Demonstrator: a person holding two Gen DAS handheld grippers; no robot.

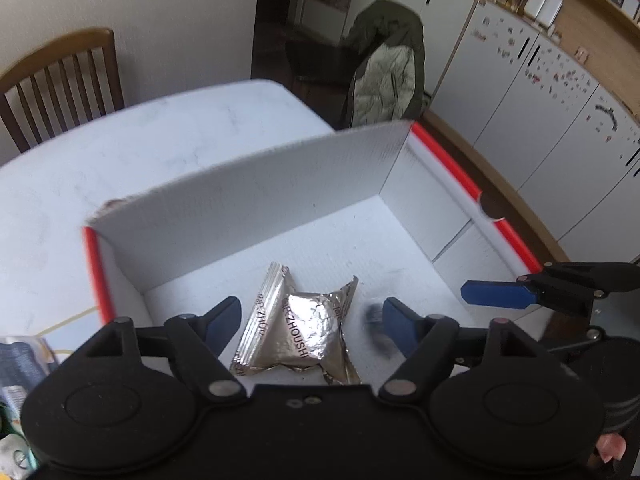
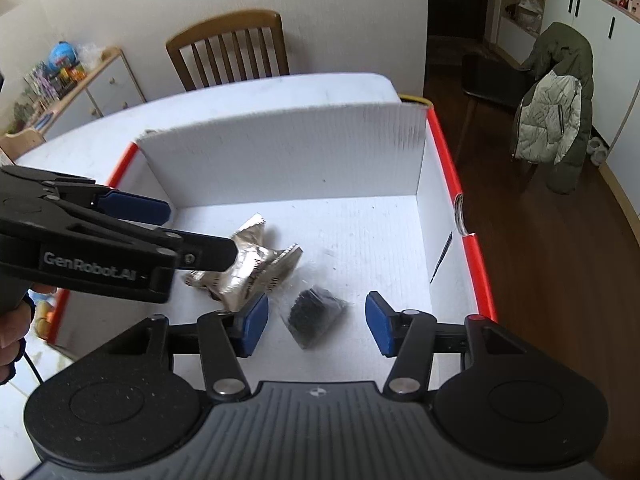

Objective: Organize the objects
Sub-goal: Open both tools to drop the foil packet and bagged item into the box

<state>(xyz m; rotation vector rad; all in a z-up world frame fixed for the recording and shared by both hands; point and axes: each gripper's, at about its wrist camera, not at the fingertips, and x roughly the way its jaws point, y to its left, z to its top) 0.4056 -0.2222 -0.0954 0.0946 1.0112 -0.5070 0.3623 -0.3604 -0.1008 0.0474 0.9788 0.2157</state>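
Observation:
A white box with a red rim (image 1: 448, 156) (image 2: 444, 152) stands on the white table. Two silver foil packets (image 1: 296, 332) (image 2: 248, 268) lie on its floor. A small clear bag of black bits (image 2: 314, 314) lies just right of them; it shows blurred in the left wrist view (image 1: 378, 326). My left gripper (image 1: 312, 324) is open above the foil packets, empty. My right gripper (image 2: 316, 322) is open above the black bag, empty. The right gripper's fingertip (image 1: 496, 294) shows at the right of the left wrist view. The left gripper's fingers (image 2: 132, 208) show at the left of the right wrist view.
A wooden chair (image 2: 230, 48) stands behind the table (image 1: 132, 148). Another chair with a green jacket (image 2: 556, 108) stands on the wood floor to the right. White cabinets (image 1: 532, 92) line the far wall. Packets (image 1: 20, 368) lie on the table left of the box.

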